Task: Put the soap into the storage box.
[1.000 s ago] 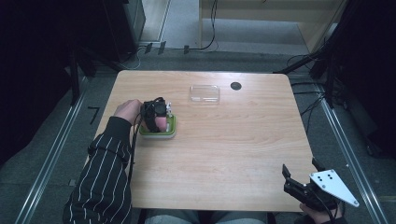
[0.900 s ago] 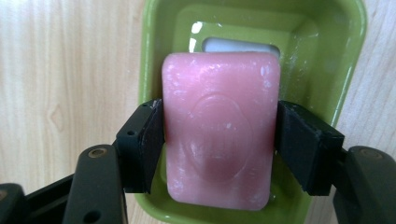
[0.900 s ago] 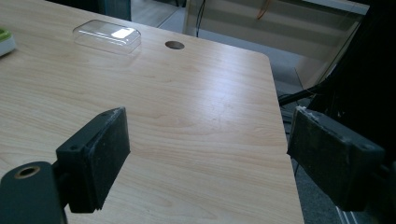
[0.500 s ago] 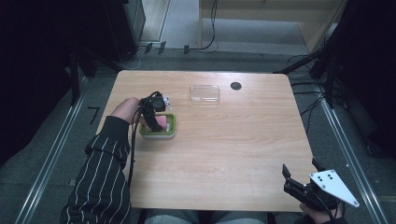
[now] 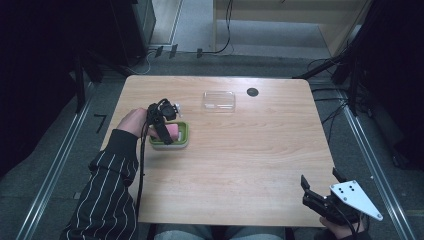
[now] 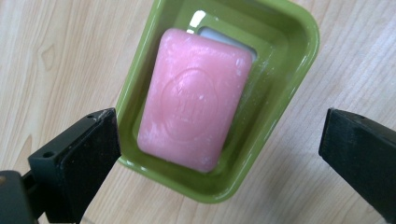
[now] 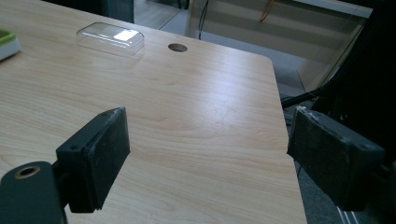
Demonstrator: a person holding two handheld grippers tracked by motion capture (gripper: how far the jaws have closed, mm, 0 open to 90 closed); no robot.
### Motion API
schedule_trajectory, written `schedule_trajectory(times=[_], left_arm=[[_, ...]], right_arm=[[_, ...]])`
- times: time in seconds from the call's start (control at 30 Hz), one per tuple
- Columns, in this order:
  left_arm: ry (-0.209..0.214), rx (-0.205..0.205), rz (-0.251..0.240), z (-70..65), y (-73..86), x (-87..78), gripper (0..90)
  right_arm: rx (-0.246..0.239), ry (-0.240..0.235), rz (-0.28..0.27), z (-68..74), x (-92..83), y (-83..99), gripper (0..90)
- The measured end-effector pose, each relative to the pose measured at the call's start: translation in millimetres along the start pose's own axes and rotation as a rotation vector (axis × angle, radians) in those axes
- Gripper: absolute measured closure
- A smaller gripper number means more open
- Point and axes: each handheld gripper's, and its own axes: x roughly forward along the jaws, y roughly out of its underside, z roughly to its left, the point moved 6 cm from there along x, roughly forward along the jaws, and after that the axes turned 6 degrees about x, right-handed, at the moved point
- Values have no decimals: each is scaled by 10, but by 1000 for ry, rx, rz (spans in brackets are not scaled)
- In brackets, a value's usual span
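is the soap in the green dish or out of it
In: the pink soap lies flat inside the green dish, open left gripper above.

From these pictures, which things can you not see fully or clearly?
- Pink soap bar: in the high view the left gripper covers most of it.
- White item beneath the soap, left gripper view: the bar hides nearly all of it.
- Green soap dish: cut off by the right gripper view's left edge.
- Embossed mark on the soap: too faint to read.
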Motion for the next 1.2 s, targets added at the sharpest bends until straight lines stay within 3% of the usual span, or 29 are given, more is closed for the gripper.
schedule_trajectory(times=[0.23,0.6,0.77,1.2], left_arm=[[-19,-32,25,-77,44,-49,0],[-17,-109,13,-250,168,-77,0],[-27,-118,10,-332,209,-108,0],[-4,-143,50,-601,326,-45,0]], right_arm=[[-2,-6,-5,3,9,-6,137],[-8,-10,-5,16,21,-11,137],[-8,-13,-5,25,25,-15,137],[-10,-18,-4,34,41,-19,137]])
